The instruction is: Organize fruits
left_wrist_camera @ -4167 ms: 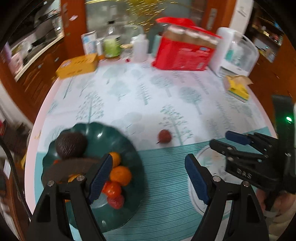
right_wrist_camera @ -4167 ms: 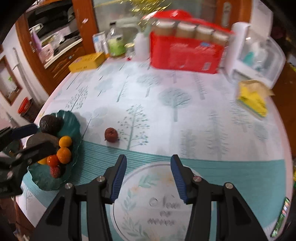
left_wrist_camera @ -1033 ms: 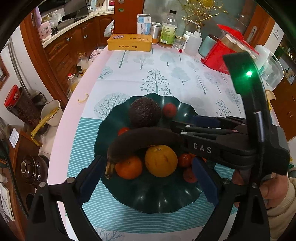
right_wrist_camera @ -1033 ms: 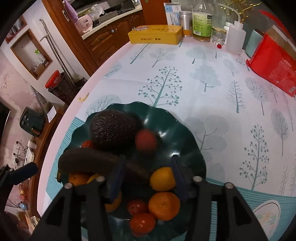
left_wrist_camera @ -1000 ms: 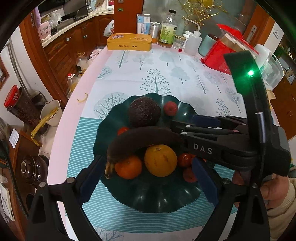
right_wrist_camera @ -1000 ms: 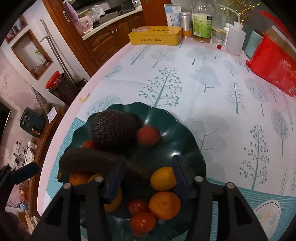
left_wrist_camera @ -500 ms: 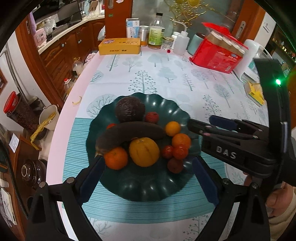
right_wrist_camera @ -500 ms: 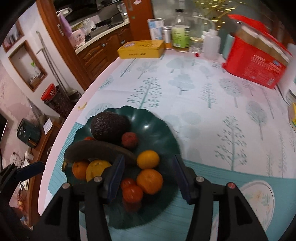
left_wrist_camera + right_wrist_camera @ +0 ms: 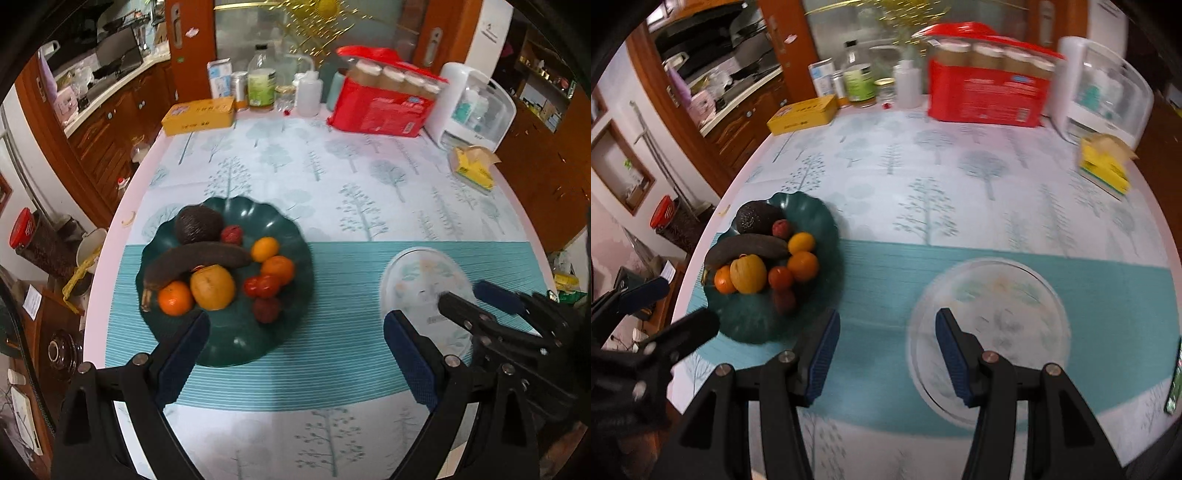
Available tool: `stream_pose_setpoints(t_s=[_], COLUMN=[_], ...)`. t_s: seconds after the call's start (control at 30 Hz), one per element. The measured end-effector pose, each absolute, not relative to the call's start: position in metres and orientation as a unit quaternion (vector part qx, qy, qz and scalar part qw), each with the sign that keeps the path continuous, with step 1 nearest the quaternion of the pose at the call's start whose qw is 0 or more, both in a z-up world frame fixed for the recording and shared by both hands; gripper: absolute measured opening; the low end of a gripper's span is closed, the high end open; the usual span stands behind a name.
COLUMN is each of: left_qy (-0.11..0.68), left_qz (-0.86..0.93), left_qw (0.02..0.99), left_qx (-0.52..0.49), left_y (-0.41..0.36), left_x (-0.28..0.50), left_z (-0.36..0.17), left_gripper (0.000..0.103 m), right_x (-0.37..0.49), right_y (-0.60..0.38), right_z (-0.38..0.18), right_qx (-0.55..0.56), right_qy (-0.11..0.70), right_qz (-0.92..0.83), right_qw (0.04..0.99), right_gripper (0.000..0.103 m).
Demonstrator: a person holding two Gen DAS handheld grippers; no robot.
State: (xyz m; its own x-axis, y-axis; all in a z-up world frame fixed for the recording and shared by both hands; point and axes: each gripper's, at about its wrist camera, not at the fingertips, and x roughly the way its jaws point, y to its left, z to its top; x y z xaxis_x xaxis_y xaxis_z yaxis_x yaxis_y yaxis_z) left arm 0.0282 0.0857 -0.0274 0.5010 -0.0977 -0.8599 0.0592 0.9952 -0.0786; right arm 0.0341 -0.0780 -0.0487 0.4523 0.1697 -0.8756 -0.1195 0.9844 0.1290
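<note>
A dark green scalloped plate (image 9: 236, 343) (image 9: 750, 325) sits at the table's left, holding an avocado (image 9: 197, 225), a blackened banana (image 9: 195, 262), oranges (image 9: 175, 297), small red fruits (image 9: 264, 286) and a dark red lychee-like fruit (image 9: 232, 235). My left gripper (image 9: 295, 354) hangs open above the plate's near right edge, nothing between its blue pads. My right gripper (image 9: 884, 350) is open and empty too, over the teal stripe of the tablecloth, right of the plate. It shows in the left wrist view as black fingers (image 9: 480, 317) at the right.
A round pale print (image 9: 990, 332) marks the tablecloth under the right gripper. At the table's far side stand a yellow tin (image 9: 199, 115), bottles (image 9: 261, 85), a red multipack (image 9: 382, 107), a white appliance (image 9: 472, 107) and a yellow tissue pack (image 9: 474, 168). Wooden cabinets lie beyond the left edge.
Both grippers pulled back and up from the plate and shifted right. The small red fruit the right gripper hovered over now lies in the plate beside the avocado.
</note>
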Motion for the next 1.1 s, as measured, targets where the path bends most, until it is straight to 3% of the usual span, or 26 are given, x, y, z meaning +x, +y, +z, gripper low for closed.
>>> stream_pose_setpoints(t_s=[0.53,1.1], left_qy=[0.461,0.47], left_qz=[-0.034,-0.009], left_qw=[0.887,0.883], left_qx=[0.003,-0.002], left_y=[0.009,0.005], left_x=[0.014,0.017], left_z=[0.002,-0.001], left_gripper=[0.094,0.094], right_x=[-0.015,-0.008], right_y=[-0.147,-0.153], right_z=[-0.001,0.004], right_qx=[0.046,0.035], right_qy=[0.481,0.468], right_qz=[0.044,0.059], right_qw=[0.874,0.881], right_gripper=[0.059,0.059])
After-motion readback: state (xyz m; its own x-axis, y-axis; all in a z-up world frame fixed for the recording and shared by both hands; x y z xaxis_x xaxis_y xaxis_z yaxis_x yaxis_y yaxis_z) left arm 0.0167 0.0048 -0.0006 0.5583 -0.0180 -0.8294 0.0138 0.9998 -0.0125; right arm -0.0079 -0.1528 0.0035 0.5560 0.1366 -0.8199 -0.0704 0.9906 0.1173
